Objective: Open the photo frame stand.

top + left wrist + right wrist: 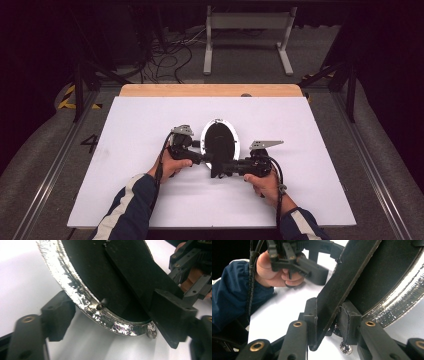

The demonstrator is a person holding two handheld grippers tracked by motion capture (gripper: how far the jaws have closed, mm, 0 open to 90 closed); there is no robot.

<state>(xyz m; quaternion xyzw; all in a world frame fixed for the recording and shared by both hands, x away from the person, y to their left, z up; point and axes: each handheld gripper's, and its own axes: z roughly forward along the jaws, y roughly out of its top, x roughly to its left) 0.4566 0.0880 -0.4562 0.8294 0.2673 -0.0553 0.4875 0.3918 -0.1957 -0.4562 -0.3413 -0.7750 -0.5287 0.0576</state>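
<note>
Centrally on the white table, the right gripper pinches the frying pan's black handle while the left gripper's jaws stand spread around its unmarked silver rim.

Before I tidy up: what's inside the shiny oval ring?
Inside the ring sits a black panel, with a flat black bar slanting across it, clamped by the right gripper. Anything beneath the panel is covered.
</note>
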